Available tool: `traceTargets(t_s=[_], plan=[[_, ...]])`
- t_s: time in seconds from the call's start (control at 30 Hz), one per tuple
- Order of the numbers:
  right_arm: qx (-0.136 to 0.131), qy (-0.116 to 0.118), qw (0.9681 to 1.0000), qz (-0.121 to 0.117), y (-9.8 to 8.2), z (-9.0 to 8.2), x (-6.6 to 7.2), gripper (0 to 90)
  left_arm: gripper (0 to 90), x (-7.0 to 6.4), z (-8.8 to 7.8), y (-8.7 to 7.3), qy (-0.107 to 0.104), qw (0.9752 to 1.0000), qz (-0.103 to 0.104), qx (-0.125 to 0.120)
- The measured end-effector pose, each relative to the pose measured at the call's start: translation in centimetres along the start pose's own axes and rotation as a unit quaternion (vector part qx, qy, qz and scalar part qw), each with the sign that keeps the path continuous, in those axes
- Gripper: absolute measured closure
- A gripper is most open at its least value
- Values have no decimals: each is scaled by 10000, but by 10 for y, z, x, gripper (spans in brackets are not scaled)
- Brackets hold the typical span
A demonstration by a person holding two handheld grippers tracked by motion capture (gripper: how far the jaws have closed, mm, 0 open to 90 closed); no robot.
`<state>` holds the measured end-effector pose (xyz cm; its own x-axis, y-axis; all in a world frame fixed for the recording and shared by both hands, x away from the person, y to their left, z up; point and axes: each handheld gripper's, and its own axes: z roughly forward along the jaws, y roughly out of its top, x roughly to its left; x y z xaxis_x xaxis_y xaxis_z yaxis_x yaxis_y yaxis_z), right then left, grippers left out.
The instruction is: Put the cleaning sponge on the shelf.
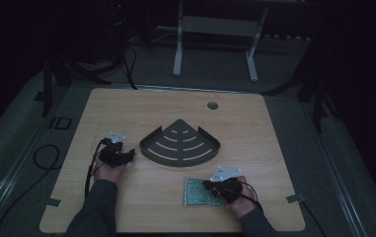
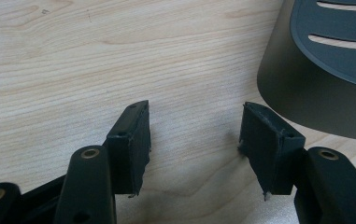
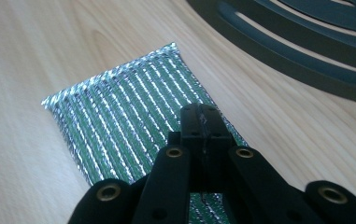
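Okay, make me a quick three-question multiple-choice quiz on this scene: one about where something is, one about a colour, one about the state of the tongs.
1. Where does the sponge pad lie relative to the dark corner shelf?
A. On top of it
B. On the table, nearer the person
C. Behind it, by the round hole

2. What colour are the pad's stripes?
A. Red and white
B. Green and silver
C. Blue and yellow

3. How do the left tongs stand?
A. Open over bare wood
B. Shut on the shelf
C. Shut on the pad

Answers: B, the high view shows the pad apart from the shelf, toward the person; B, the right gripper view shows green and silver stripes; A, a wide gap shows between the jaws.
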<state>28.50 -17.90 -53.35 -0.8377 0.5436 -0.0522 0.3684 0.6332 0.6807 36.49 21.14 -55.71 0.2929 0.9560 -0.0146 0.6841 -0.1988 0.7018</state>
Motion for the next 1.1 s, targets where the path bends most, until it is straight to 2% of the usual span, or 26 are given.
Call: traceTargets(t_s=[0.17,0.27,0.63,0.87,1.1], plan=[[72,-376,9991,202,-11,-11,-18,898,434,0,0,0,-1,10000,1,0],[93,-523,9981,327,-17,-16,-26,898,433,0,0,0,0,10000,1,1],[176,-874,9934,725,-39,-37,-56,898,433,0,0,0,1,10000,-1,-2],[317,-865,9918,889,-45,-49,-68,898,432,0,0,0,-4,10000,0,-8],[577,-830,9904,942,-36,-57,-79,877,432,0,0,0,-8,10000,4,-7]])
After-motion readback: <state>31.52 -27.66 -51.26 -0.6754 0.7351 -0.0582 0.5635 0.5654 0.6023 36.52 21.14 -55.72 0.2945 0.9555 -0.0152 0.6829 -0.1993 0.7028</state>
